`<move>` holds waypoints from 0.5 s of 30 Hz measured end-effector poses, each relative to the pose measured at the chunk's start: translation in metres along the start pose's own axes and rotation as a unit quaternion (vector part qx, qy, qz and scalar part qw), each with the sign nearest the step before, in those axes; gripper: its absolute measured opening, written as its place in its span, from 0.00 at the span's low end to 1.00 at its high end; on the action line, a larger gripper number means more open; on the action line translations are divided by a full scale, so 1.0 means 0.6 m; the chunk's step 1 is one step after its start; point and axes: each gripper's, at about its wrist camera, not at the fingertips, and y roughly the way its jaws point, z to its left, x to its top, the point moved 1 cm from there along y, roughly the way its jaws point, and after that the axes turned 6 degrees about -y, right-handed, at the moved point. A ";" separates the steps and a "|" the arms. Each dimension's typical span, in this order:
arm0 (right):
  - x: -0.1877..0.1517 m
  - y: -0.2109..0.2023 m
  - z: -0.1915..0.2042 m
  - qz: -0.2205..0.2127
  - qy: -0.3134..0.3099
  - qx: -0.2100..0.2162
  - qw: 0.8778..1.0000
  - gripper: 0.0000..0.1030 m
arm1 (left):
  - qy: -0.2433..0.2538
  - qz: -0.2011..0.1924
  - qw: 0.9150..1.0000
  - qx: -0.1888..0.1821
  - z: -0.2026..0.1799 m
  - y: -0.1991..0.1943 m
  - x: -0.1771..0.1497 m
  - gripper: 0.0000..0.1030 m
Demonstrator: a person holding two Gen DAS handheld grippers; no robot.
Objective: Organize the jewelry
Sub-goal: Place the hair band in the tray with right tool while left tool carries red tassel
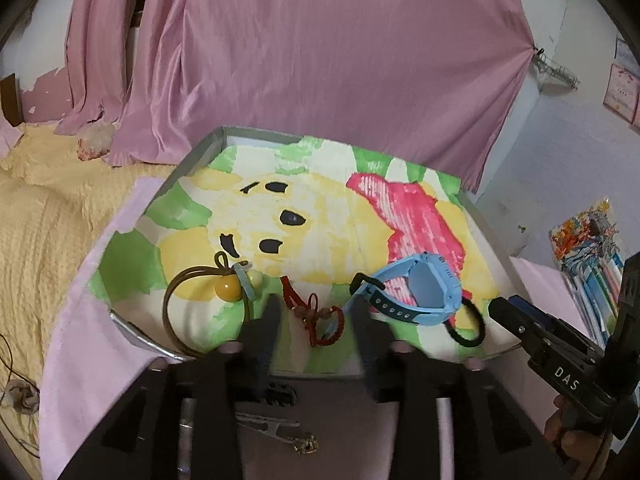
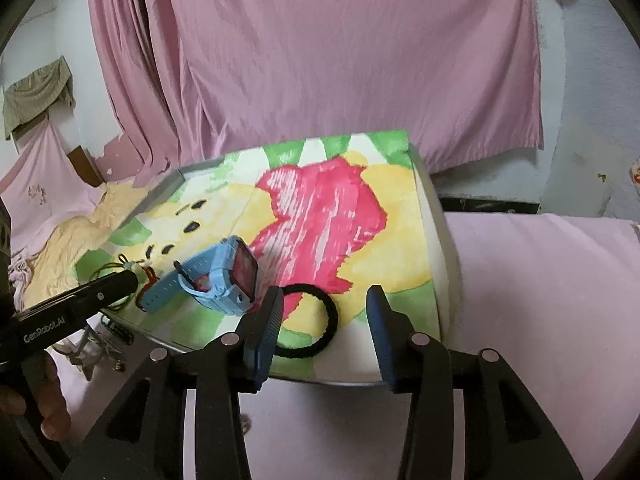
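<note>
Both grippers hover at the near edge of the tray (image 1: 208, 148), nothing held. The left gripper (image 1: 316, 320) has its fingers spread, framing the red cord bracelet (image 1: 324, 316) at lower centre of the left view. The right gripper (image 2: 326, 320) is likewise spread; the black hair band (image 2: 308, 320) lies flat between and just beyond its fingers, lower centre of the right view.

Other pieces on the printed cloth lining the tray: blue watch (image 1: 412, 292) at centre right of the left view, standing on its side, strap curled — it lies just beside the hair band. Brown cord with a yellow bead (image 1: 228, 288) at lower left. On the pink cloth below the tray edge, a metal clip and a small key (image 1: 280, 432), partly hidden by the left gripper.

Step in hand, as judged: approach before a first pick, one item per gripper. Next move calls for lowering each tool so one finger goes inside the loop and one outside, then closing on thin cord — shallow, soft targets that could slip. Where the pieces should end up is not shown.
</note>
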 end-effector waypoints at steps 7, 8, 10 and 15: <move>-0.007 -0.059 0.008 -0.065 -0.002 -0.007 0.998 0.58 | 0.006 -0.052 0.999 -0.010 -0.002 -0.049 -0.005 0.68; -0.010 -0.071 0.011 -0.080 -0.004 -0.009 0.997 0.60 | 0.006 -0.064 0.998 -0.011 -0.001 -0.060 -0.008 0.71; -0.014 -0.090 0.015 -0.100 -0.004 -0.013 0.995 0.74 | 0.006 -0.084 0.996 -0.012 0.001 -0.076 -0.010 0.80; -0.029 -0.132 0.020 -0.140 0.011 -0.011 0.990 0.84 | 0.015 -0.140 0.990 -0.010 0.009 -0.122 -0.024 0.96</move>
